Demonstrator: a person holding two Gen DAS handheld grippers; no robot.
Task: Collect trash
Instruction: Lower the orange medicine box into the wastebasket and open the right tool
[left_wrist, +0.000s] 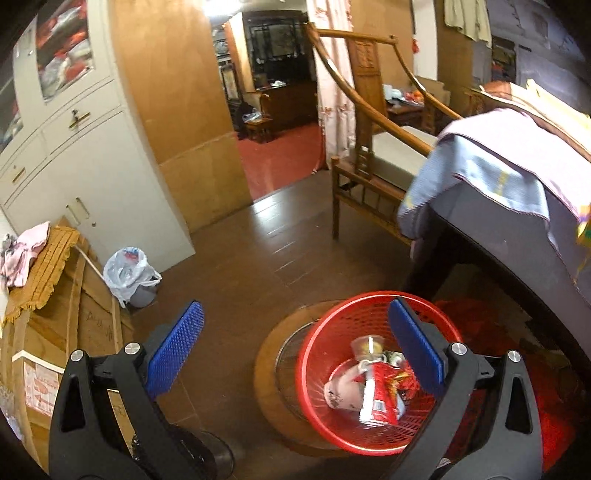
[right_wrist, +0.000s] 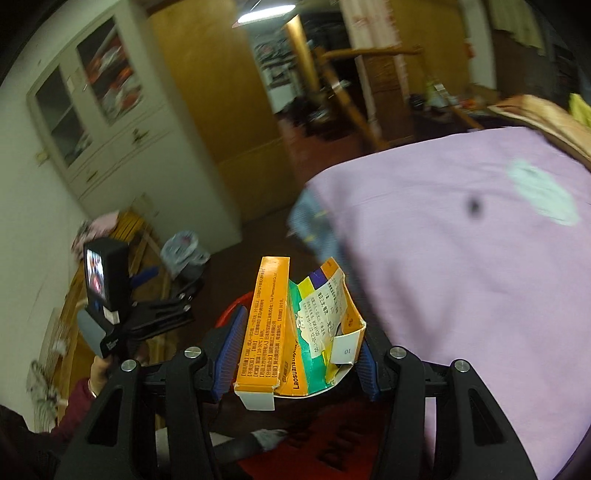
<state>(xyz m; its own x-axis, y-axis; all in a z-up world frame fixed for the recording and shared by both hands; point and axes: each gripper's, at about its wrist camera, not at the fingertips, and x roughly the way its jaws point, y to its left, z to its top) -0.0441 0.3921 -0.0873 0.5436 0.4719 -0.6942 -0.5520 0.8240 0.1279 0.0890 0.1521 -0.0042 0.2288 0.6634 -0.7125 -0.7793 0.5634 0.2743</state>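
Brown tiled floor carries red plastic mesh basket. Right gripper clamps flattened orange cardboard carton: light, crushable; hold the flat sides. Left gripper gapes, empty.

A dark wood-plank floor is seen, on which a round wooden stool is set; a red mesh basket is carried on the stool. A bagged bin and a wooden chair are stood on the same floor.
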